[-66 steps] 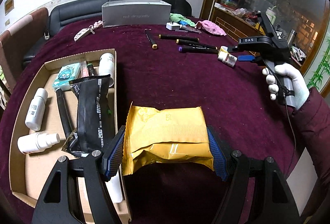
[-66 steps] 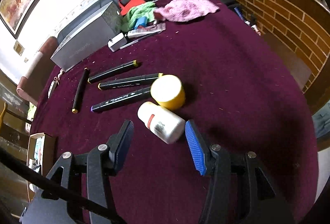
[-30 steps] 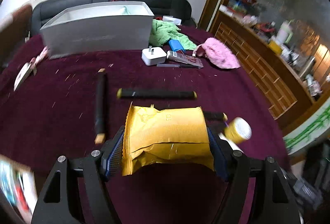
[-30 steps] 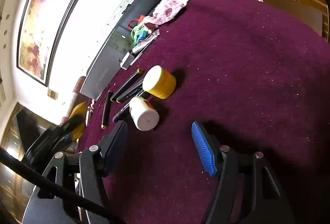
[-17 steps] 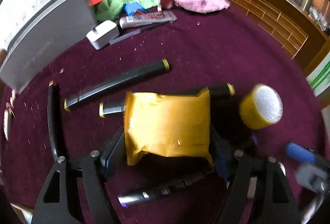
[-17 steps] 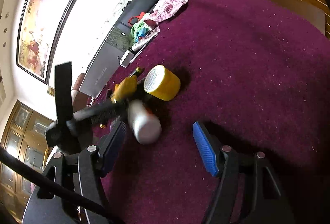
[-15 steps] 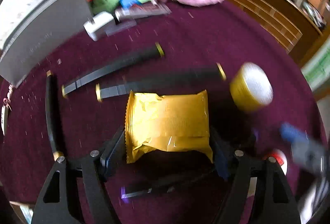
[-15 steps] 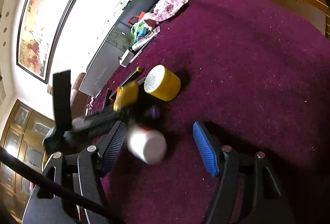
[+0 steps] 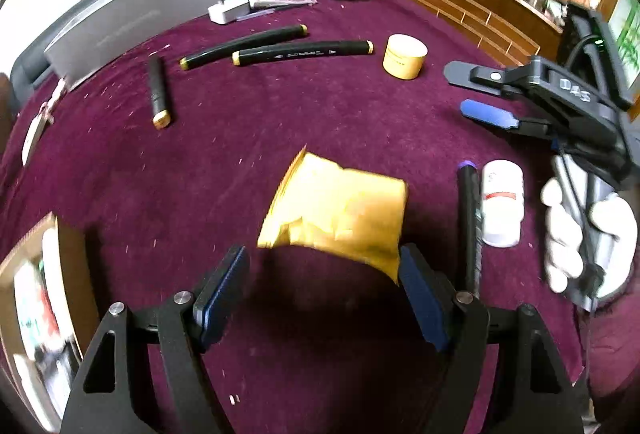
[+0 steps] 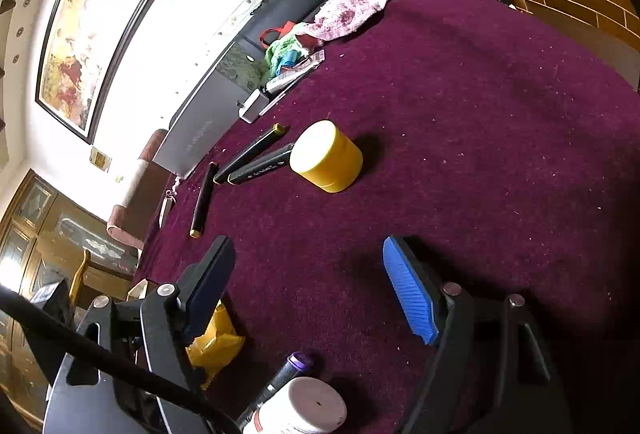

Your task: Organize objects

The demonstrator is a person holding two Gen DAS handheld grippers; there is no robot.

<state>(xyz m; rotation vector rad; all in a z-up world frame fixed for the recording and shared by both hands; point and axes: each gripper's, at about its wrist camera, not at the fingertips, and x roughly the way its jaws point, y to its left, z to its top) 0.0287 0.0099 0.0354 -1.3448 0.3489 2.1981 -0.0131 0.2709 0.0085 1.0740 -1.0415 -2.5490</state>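
At the left edge of the table (image 9: 248, 138) sits our cardboard box (image 9: 72, 266), blurred but already holding sorted items, which is probably where things get collected. Our left gripper (image 9: 320, 274) has its jaws spread; the yellow packet (image 9: 340, 210) between them looks tilted and smeared, its left side clear of the pad and its right corner just at the other pad, so we judge it released rather than clamped. Further toward the far edge lie three black markers (image 9: 300, 53), side by side or nearly so, loose and unsorted. Right of the packet a purple-tipped marker (image 9: 467, 218) and a white bottle (image 9: 502, 206) lie close together near the right edge, with a yellow jar (image 9: 404, 56) standing beyond them. Our right gripper (image 10: 312, 286) hangs above the cloth with jaws that have just been widening and nothing between them; we read it as readying for the bottle (image 10: 308, 410) just under it, near our gloved hand (image 9: 576, 234)
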